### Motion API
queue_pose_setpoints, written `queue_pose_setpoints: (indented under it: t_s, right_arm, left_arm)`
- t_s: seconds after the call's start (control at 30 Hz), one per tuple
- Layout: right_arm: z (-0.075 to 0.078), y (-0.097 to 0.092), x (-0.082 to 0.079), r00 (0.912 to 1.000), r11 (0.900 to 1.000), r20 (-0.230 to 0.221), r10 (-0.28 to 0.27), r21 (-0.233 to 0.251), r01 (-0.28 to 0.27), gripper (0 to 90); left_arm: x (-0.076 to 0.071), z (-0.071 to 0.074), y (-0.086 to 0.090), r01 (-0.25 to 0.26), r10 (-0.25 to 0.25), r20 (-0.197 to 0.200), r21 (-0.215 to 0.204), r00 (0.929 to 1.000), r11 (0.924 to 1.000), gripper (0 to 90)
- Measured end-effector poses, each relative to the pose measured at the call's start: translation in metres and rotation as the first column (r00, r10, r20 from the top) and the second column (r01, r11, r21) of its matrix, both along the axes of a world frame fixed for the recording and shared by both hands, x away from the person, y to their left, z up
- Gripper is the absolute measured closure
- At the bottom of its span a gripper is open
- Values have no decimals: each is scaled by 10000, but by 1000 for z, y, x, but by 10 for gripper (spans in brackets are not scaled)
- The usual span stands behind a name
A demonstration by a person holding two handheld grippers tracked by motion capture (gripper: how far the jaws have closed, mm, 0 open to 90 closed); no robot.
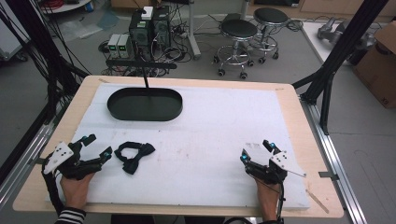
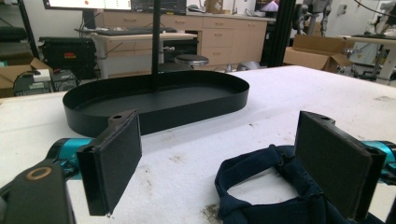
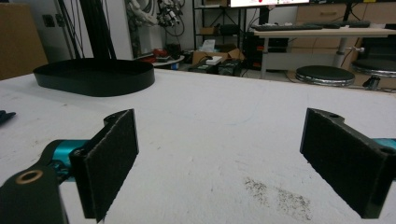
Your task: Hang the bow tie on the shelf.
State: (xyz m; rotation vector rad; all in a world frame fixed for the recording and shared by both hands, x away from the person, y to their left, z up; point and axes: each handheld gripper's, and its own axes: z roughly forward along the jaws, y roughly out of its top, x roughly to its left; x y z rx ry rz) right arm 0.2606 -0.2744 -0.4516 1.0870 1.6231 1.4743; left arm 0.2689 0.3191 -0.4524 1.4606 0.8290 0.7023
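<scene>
Low on the white desk (image 1: 201, 140), both tools rest with jaws spread wide, gripping nothing — the left tool (image 1: 99, 145) just beside a dark navy bow tie (image 1: 134, 156), the right tool (image 1: 257, 150) well apart on bare surface. Farther back sits a black oval tray (image 1: 144, 103) — a thin black post rises from it.

Table (image 1: 299, 140): pale wood edge w/ a white cover (image 1: 210, 140), faint brownish marks on it. Tray (image 1: 144, 104): black, oval. Bow tie (image 1: 134, 155): dark navy, looks near black from high view. Left gripper (image 1: 98, 147) & right gripper (image 1: 256, 150): black bodies, black pads, teal bits near the tips, white top plates. Sleeve (image 1: 70, 216): black & white stripes. Stools (image 1: 238, 29): black seats, chrome legs. Floor: grey.
</scene>
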Motion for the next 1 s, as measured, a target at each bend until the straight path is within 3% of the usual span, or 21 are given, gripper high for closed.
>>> queue_pose_setpoints:
  t_s: [0.13, 0.3, 0.7, 0.87, 1.0]
  right_arm:
    - [0, 0, -1, 9999, 9999, 74, 109, -14, -109, 104]
    - [0, 0, -1, 9998, 9999, 162, 91, -61, -90, 105]
    - [0, 3, -2, 9998, 9996, 177, -40, -265, 44, 105]
    - [0, 4, -2, 9998, 9993, 180, -36, -379, 43, 105]
    - [0, 4, -2, 9998, 9993, 177, -40, -374, 47, 105]
  left_arm:
    - [0, 0, 1, -62, 62, -57, -106, 10000, 9999, 157]
    - [-1, 0, -3, -86, 84, 83, 245, 9999, 9997, 157]
    - [0, 1, -3, -219, 221, -71, 244, 9997, 9995, 158]
    - [1, 1, -6, -347, 357, -174, 569, 9992, 9978, 158]
    - [1, 1, -6, -277, 285, -149, 512, 9995, 9983, 158]
